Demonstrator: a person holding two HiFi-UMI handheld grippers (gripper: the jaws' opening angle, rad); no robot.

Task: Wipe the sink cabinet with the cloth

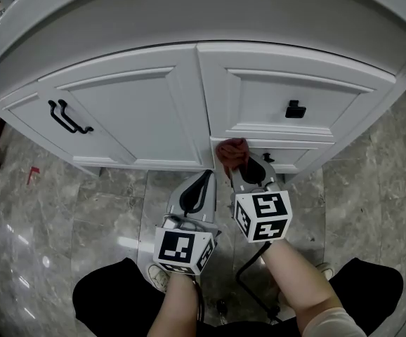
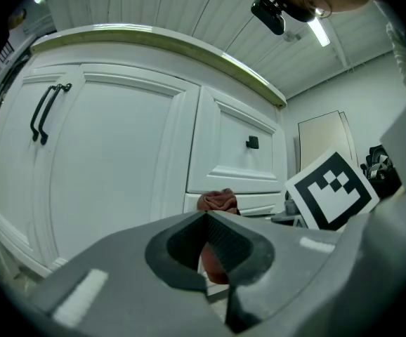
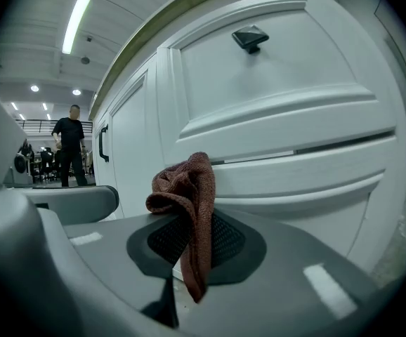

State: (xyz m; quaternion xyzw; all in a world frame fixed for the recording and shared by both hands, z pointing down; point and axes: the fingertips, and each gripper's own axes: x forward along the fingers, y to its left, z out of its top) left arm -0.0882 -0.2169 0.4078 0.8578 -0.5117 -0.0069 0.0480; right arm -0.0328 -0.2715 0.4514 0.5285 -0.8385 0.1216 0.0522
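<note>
The white sink cabinet [image 1: 140, 111] fills the top of the head view, with a door carrying a black bar handle [image 1: 68, 117] on the left and drawers with a black knob [image 1: 295, 109] on the right. My right gripper [image 1: 239, 163] is shut on a reddish-brown cloth [image 1: 231, 150], which it holds bunched up close to the lower drawer front [image 3: 308, 181]. The cloth [image 3: 191, 195] stands above the jaws and hangs down between them. My left gripper [image 1: 204, 177] is just to the left, shut and empty, a little short of the cabinet; past its jaws shows the cloth [image 2: 217, 200].
Grey marble floor [image 1: 62, 209] lies below the cabinet, with red tape marks [image 1: 33, 172]. A black cable [image 1: 249, 276] runs on the floor by the person's shoes. A person [image 3: 69, 142] stands far off to the left in the right gripper view.
</note>
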